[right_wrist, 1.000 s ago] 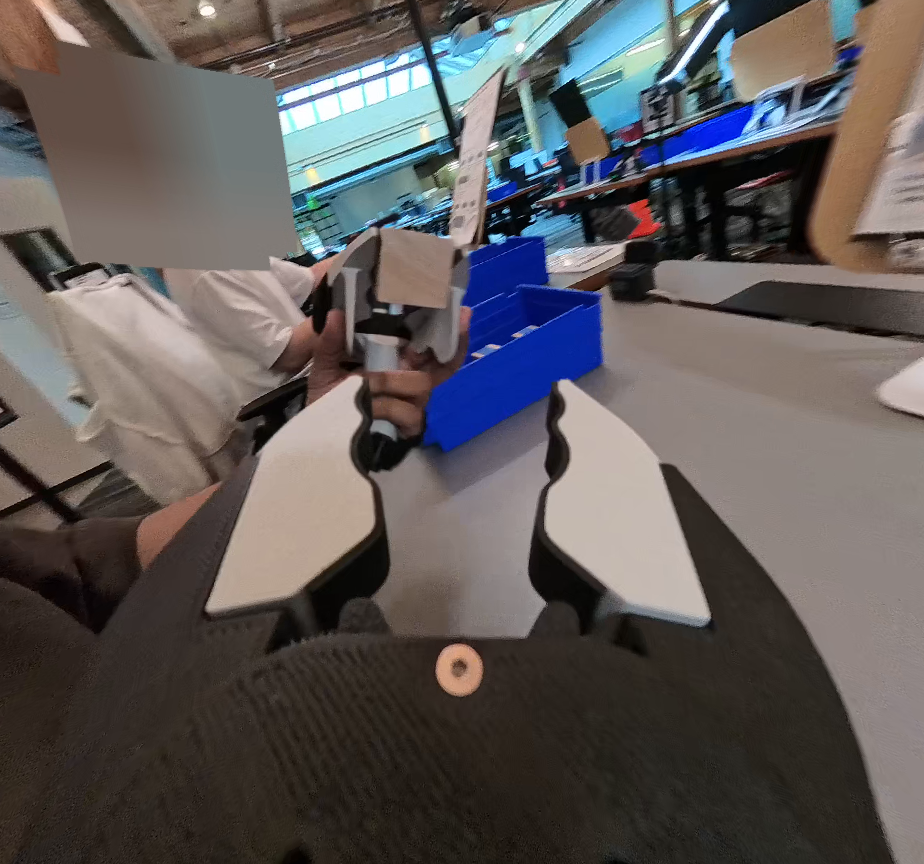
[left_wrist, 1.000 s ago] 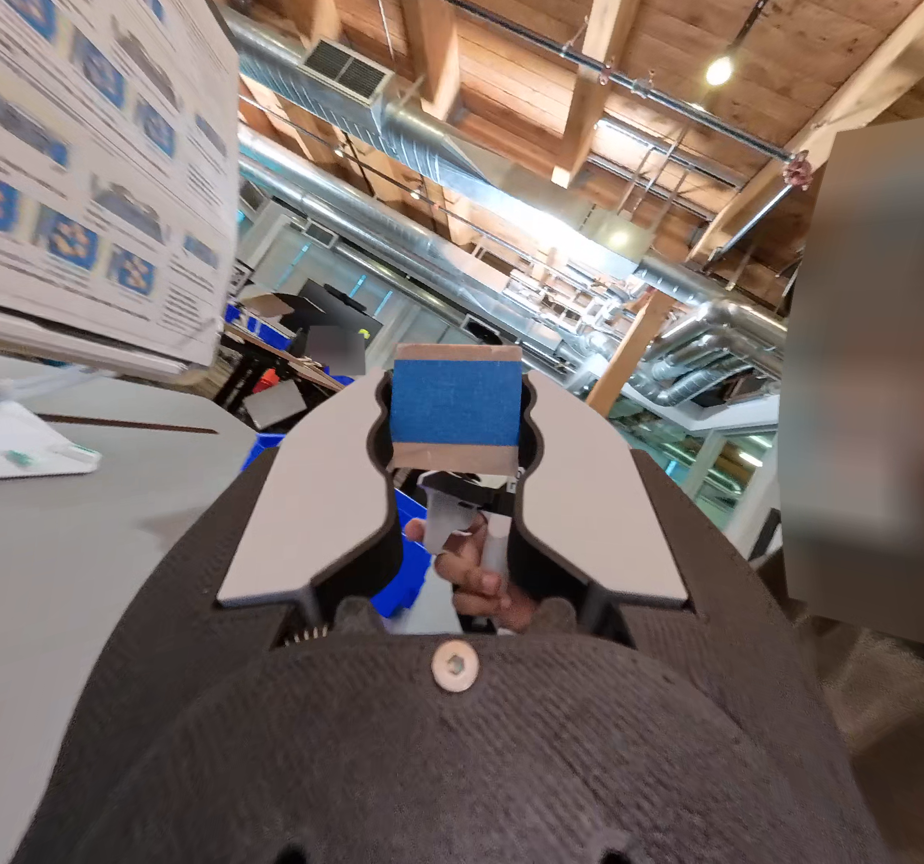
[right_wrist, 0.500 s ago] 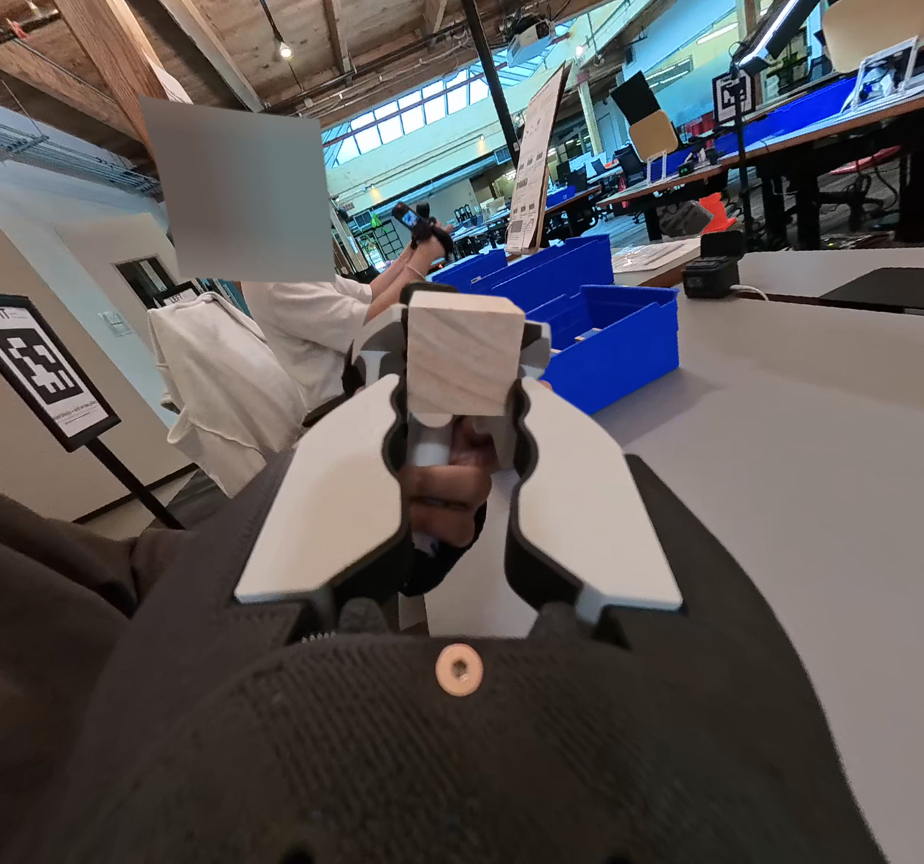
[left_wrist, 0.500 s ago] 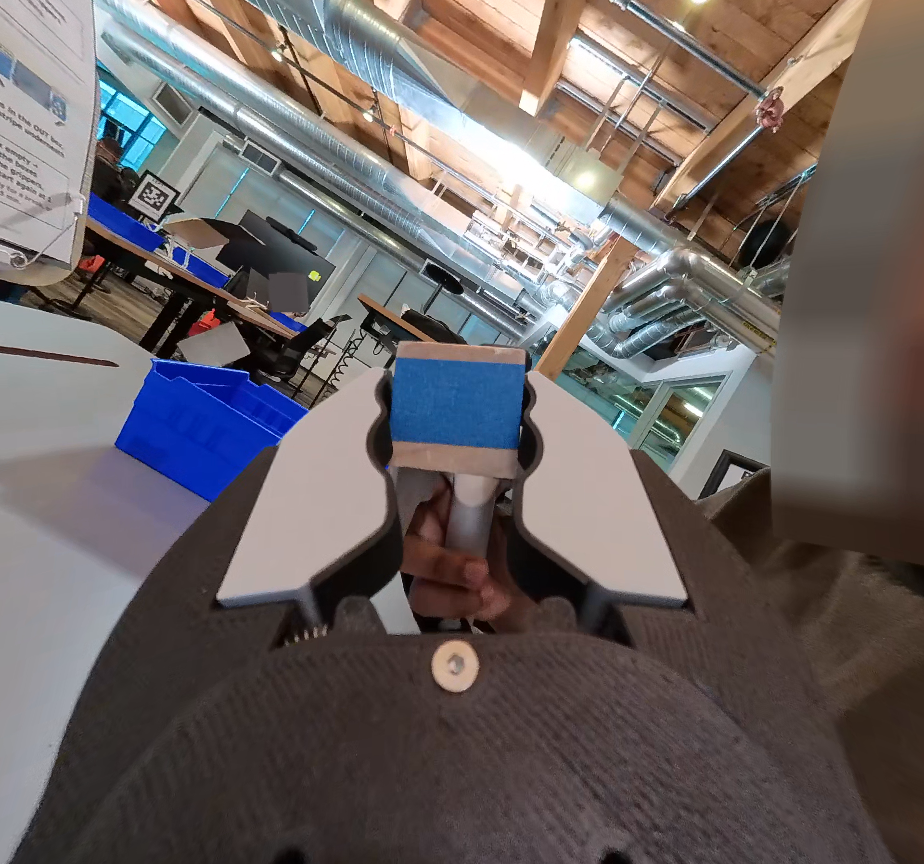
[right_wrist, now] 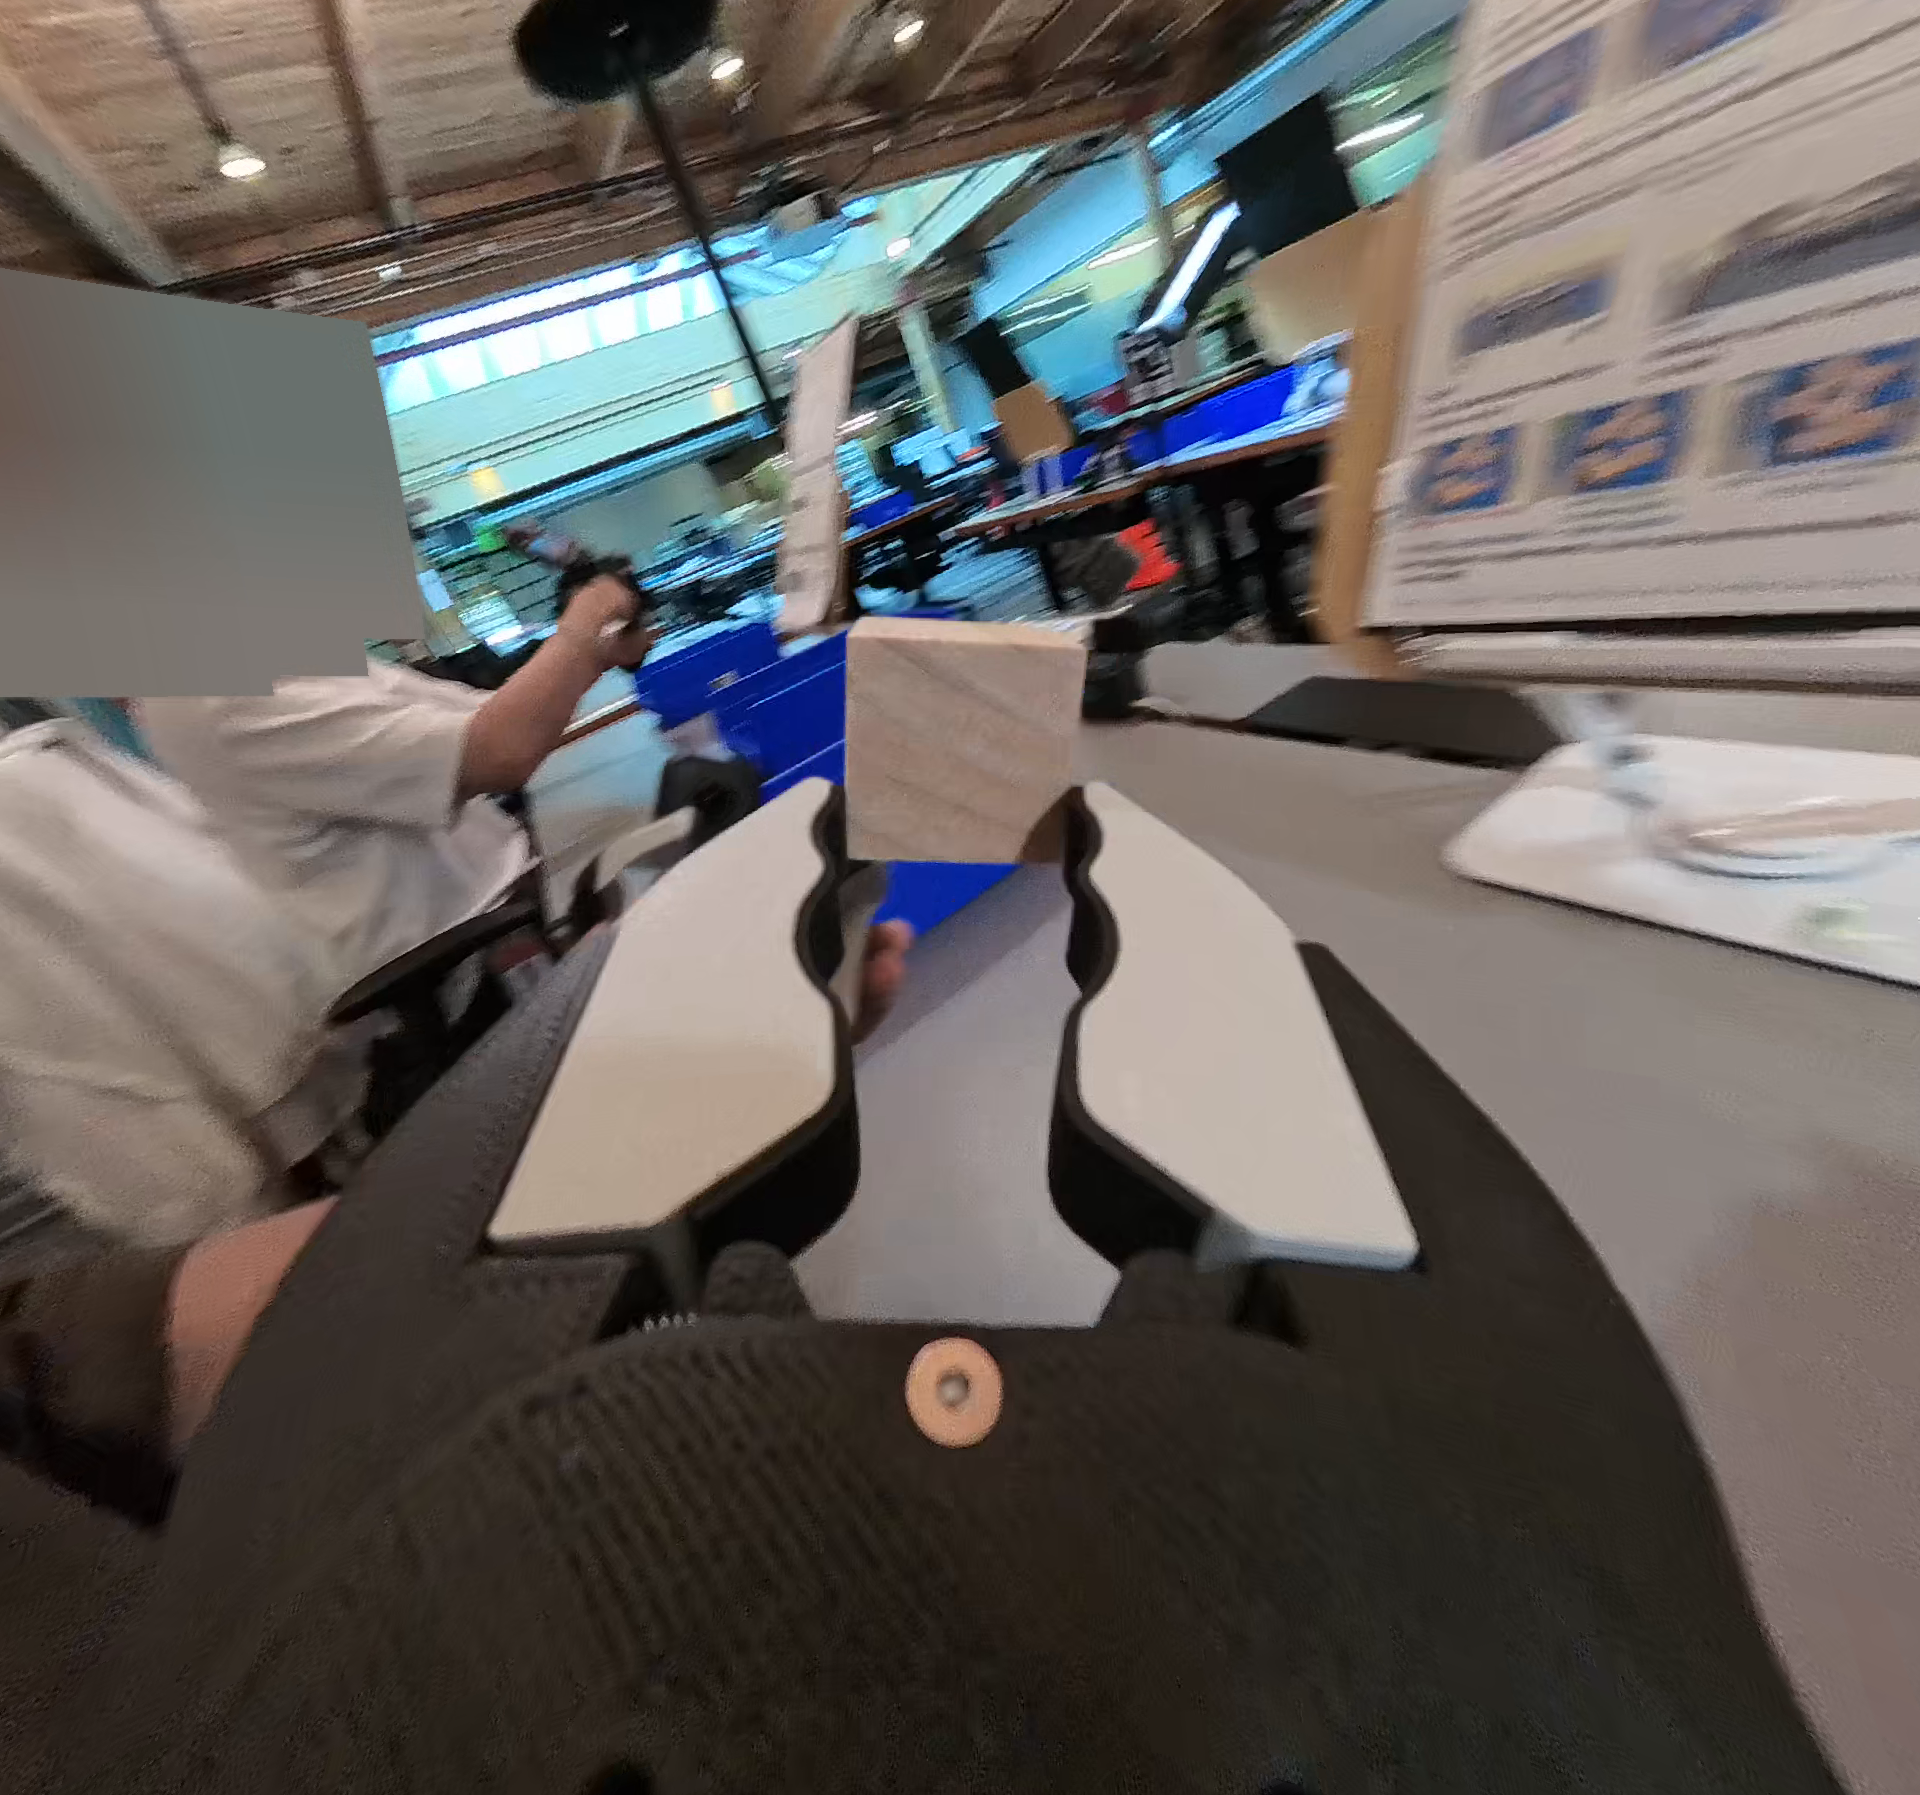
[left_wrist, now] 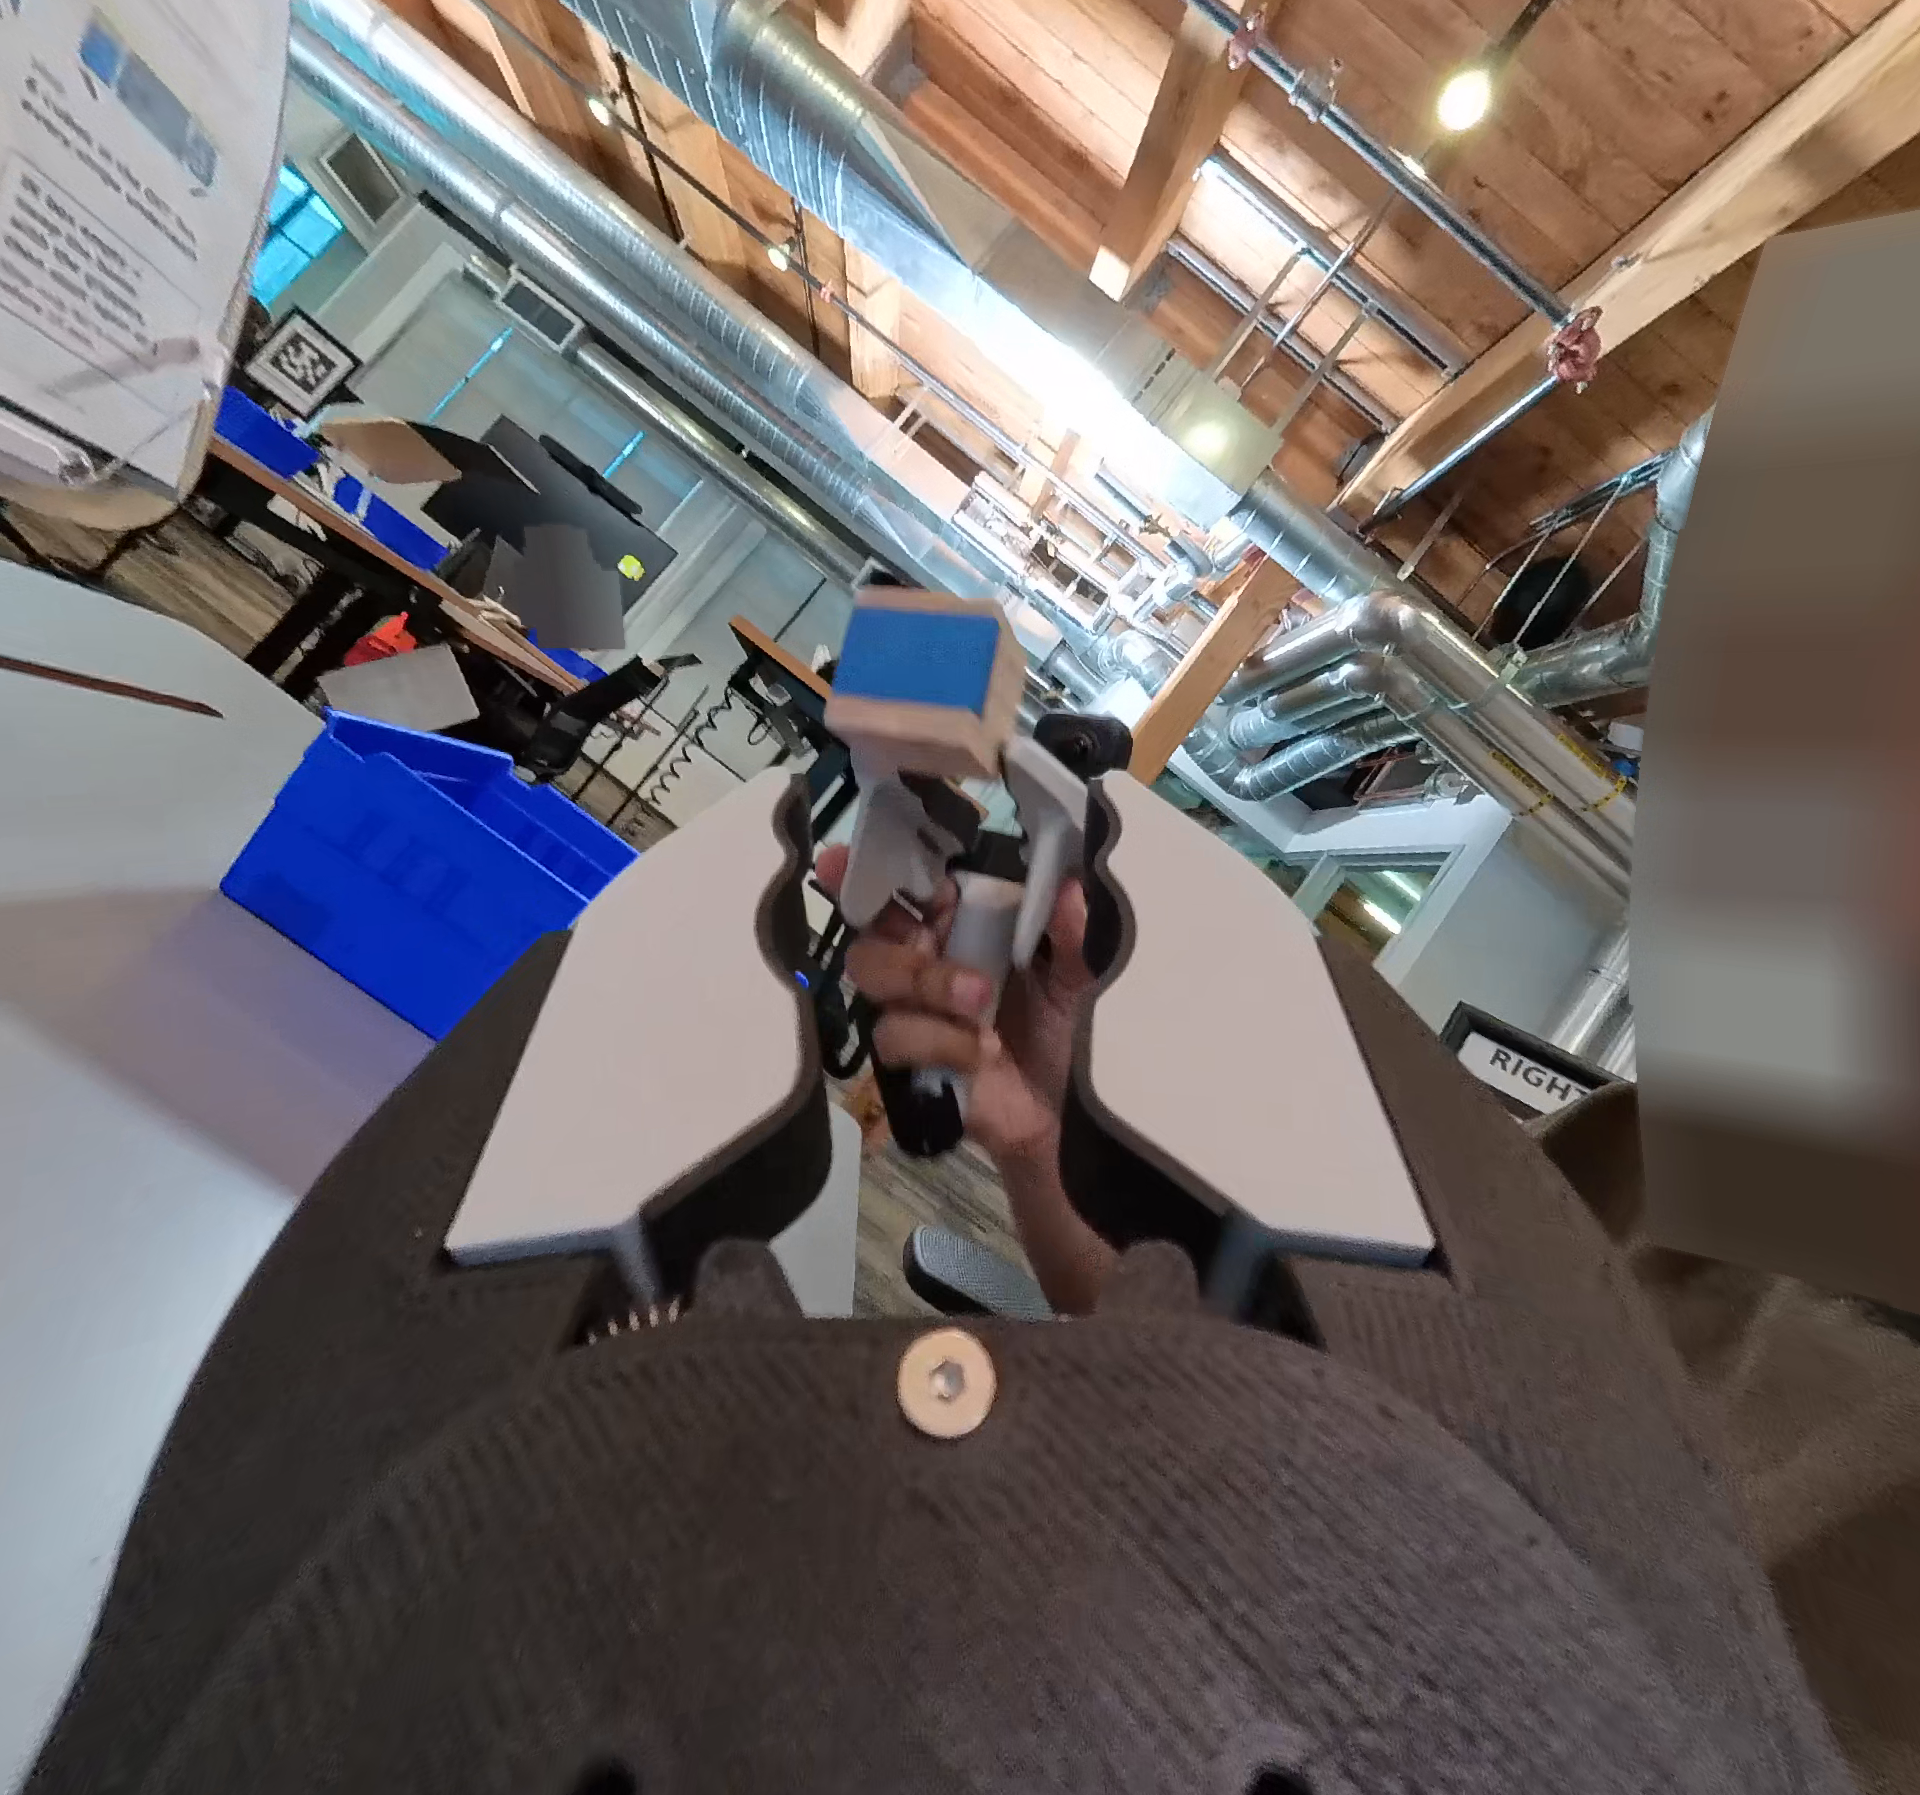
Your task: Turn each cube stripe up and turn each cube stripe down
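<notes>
A wooden cube with a blue tape stripe is held in the air. In the left wrist view its striped face points at the camera. My left gripper is open and empty, a little short of the cube. The right gripper shows farther off there, gripping the cube from below, with a hand on its handle. In the right wrist view my right gripper is shut on the cube, whose plain wood face shows between the fingertips. The stripe is hidden in this view.
A grey table lies below, with a blue bin on it, a white tray at the right and a poster board standing behind. A person in a white shirt sits at the left.
My left gripper, shut on the cube a second ago, has opened and drawn back. My right gripper, open and apart before, has closed on the cube and now holds it alone.
</notes>
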Motion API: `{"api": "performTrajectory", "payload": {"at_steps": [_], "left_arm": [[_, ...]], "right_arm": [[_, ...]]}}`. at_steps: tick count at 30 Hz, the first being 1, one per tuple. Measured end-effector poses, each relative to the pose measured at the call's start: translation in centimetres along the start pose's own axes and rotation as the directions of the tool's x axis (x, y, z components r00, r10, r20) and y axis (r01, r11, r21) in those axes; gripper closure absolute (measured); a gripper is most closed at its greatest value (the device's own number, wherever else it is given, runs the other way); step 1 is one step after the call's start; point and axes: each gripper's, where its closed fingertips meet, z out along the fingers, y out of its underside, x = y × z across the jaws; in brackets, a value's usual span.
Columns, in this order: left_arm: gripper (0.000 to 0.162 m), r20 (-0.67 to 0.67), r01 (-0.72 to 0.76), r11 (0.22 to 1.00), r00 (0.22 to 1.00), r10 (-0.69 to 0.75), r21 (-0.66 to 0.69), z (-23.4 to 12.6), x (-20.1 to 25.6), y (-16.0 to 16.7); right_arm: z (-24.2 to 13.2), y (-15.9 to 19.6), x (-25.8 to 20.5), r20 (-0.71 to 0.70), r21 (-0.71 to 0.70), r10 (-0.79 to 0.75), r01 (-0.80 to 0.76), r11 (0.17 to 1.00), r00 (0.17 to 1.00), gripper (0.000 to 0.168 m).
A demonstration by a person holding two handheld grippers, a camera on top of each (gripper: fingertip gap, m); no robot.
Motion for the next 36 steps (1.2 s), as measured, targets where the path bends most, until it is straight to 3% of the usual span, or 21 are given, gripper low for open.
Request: {"api": "performTrajectory", "payload": {"at_steps": [3,6,9,12,16,19,21,25,30,32,36], "left_arm": [[0.112,-0.001,0.018,0.998,1.0,-0.018,-0.061,1.0,-1.0,1.4],[0.111,0.008,0.019,0.991,1.0,-0.018,-0.131,1.8,-1.9,3.0],[0.111,0.024,0.024,0.98,1.0,-0.02,-0.196,2.2,-2.9,4.3],[0.111,0.049,0.061,0.966,0.998,-0.05,-0.251,2.1,-3.9,5.3],[0.111,0.066,0.109,0.957,0.993,-0.094,-0.269,1.6,-4.7,5.4],[0.111,0.088,0.098,0.96,0.993,-0.077,-0.261,1.0,-5.1,5.1],[0.112,0.104,0.093,0.963,0.992,-0.069,-0.252,0.6,-5.3,4.8],[0.112,0.12,0.096,0.97,0.99,-0.07,-0.225,-0.2,-5.3,4.3],[0.112,0.139,0.088,0.976,0.988,-0.061,-0.199,-1.1,-5.1,3.7],[0.112,0.146,0.089,0.977,0.987,-0.06,-0.196,-1.3,-5.2,3.6],[0.111,0.149,0.098,0.975,0.986,-0.069,-0.198,-1.5,-5.1,3.7]], "right_arm": [[-4.3,-3.3,6.0,-0.22,0.046,-0.048,0.059,0.997,0.974,0.127],[-9.6,-4.5,12.7,-0.461,0.019,-0.082,0.102,0.995,0.883,0.127],[-14.2,-2.9,18.6,-0.645,-0.095,-0.133,0.094,0.991,0.752,0.127],[-16.8,0.2,22.7,-0.737,-0.223,-0.19,0.032,0.974,0.649,0.127],[-17.6,4.9,25.1,-0.748,-0.38,-0.232,-0.113,0.918,0.622,0.126],[-17.5,6.3,25.7,-0.738,-0.461,-0.284,-0.151,0.875,0.612,0.127],[-17.6,6.4,26.0,-0.745,-0.473,-0.297,-0.159,0.867,0.597,0.168],[-18.2,6.3,26.8,-0.767,-0.467,-0.276,-0.209,0.859,0.58,0.168],[-18.3,4.4,26.5,-0.734,-0.405,-0.167,-0.226,0.886,0.658,0.141],[-18.3,4.9,25.7,-0.672,-0.474,-0.166,-0.247,0.845,0.722,0.127],[-19.6,6.5,25.4,-0.566,-0.65,-0.293,-0.198,0.734,0.77,0.121]]}}
